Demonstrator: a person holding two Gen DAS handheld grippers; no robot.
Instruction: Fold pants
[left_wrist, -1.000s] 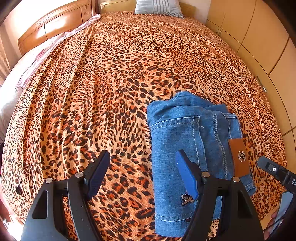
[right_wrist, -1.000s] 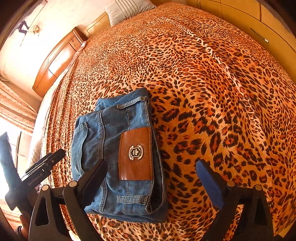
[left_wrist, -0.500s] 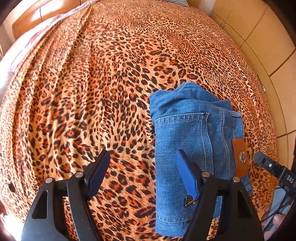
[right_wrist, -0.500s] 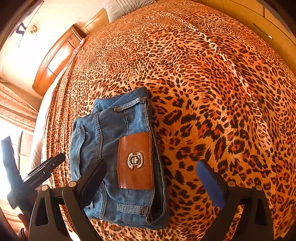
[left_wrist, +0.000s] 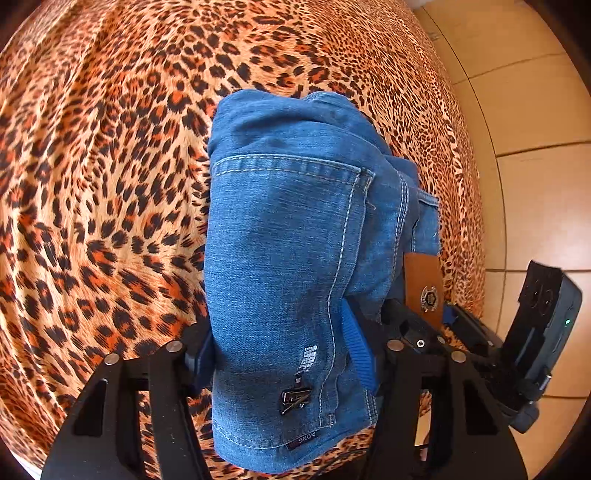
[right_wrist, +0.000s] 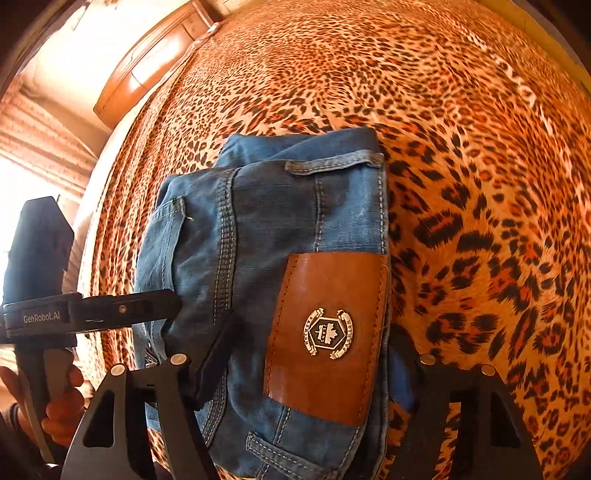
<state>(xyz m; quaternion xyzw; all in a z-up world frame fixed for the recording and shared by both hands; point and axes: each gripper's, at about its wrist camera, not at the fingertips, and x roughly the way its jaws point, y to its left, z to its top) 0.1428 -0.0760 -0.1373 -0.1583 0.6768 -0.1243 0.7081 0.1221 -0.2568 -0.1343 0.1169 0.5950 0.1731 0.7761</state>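
Observation:
The blue jeans (left_wrist: 291, 240) lie folded into a thick bundle on the leopard-print bedspread (left_wrist: 99, 192), near its front edge. A brown leather patch (right_wrist: 325, 336) shows on the waistband side. My left gripper (left_wrist: 280, 354) has closed in on the bundle's left part, one blue-padded finger (left_wrist: 356, 350) on each side of it. My right gripper (right_wrist: 310, 369) has closed in on the patch side of the same bundle (right_wrist: 266, 229). Its right finger is mostly hidden behind the denim. The left tool (right_wrist: 92, 314) shows in the right wrist view.
The bedspread (right_wrist: 461, 155) covers the whole bed. A wooden headboard (right_wrist: 147, 74) stands at the far end. Beige wardrobe panels (left_wrist: 528, 122) run along the bed's right side. A hand (right_wrist: 59, 402) holds the left tool's handle.
Both grippers have moved forward and down onto the folded jeans. They went from wide open above the bundle to closed in on it, left on the pocket side, right on the patch side.

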